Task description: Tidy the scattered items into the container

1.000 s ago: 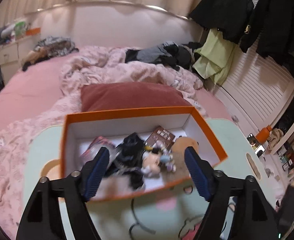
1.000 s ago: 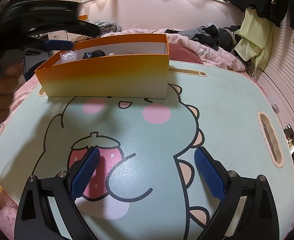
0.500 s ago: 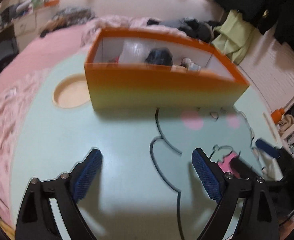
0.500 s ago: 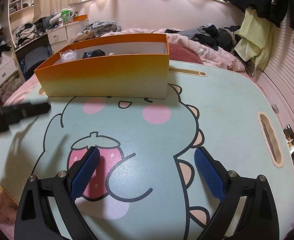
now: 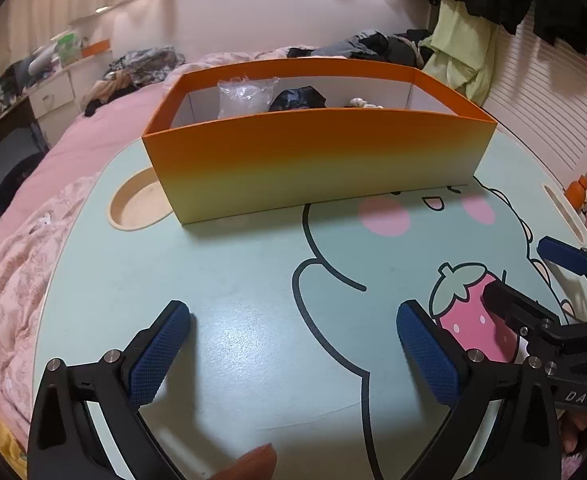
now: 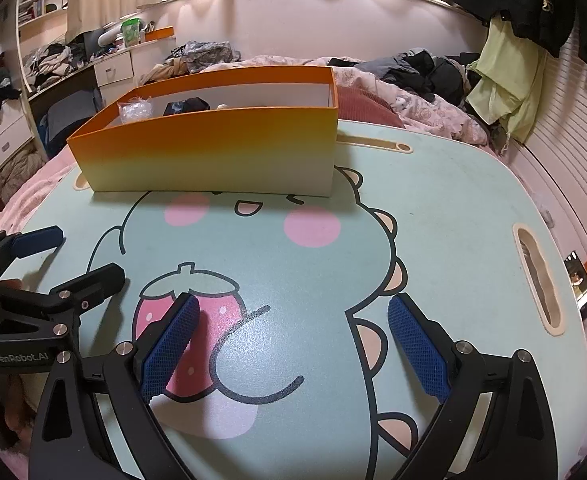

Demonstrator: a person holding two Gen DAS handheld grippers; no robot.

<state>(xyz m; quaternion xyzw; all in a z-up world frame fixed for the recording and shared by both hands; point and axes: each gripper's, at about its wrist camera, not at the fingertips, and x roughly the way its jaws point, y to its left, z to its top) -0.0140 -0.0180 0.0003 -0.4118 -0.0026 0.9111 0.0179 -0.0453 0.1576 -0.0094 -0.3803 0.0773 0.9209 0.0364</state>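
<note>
Table (image 5: pixel 221 280): one box (image 5: pixel 317 160), two tongs.

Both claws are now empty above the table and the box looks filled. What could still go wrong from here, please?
1. The two claws sit close: the right claw is beside the left claw, whose jaws are opening with nothing between them. A careless move could knock them together.
2. The orange cardboard box is light-looking and stands near the far edge of the mint-green cartoon table; a bump might push it onto the bed.
</note>
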